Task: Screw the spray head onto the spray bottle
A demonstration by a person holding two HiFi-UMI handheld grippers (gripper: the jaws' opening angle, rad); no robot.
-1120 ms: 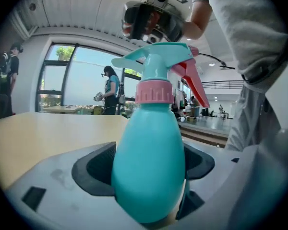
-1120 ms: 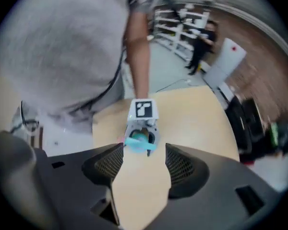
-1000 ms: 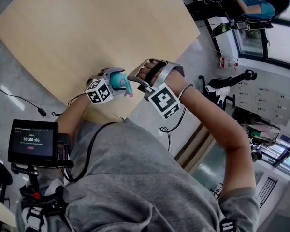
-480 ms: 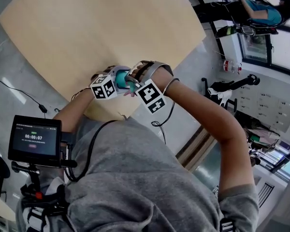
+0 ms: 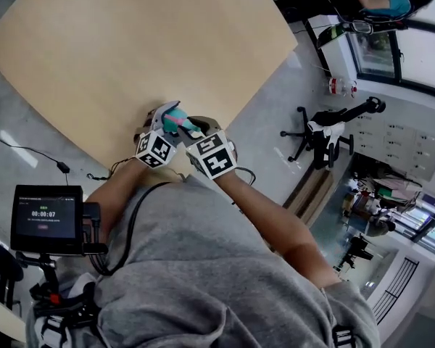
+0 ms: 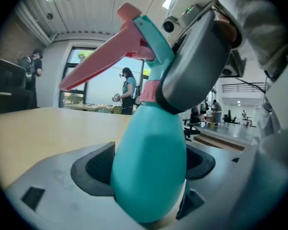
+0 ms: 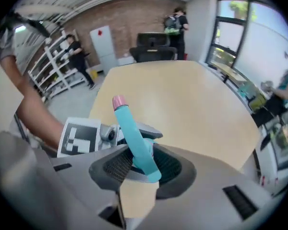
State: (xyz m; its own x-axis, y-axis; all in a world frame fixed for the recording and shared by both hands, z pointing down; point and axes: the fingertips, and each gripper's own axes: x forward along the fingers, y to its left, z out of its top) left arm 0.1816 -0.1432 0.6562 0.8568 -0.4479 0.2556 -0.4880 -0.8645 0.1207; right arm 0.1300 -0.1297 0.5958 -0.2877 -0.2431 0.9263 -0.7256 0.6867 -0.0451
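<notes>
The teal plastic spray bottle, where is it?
In the left gripper view the teal plastic spray bottle is clamped in the left gripper, by the near edge of the tan table; the right gripper, its jaws just closing, grips its pink-triggered spray head.

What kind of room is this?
Probably an office or lab workroom: there is a big wooden table, an office chair, shelves and tall windows.

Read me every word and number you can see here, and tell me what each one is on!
"00:00:07" on the small screen at the bottom left of the head view.
The tiny line above it on that screen is too small to read.
Marker cubes: black-and-white squares only, no letters.
Spray bottle: no print shows.
</notes>
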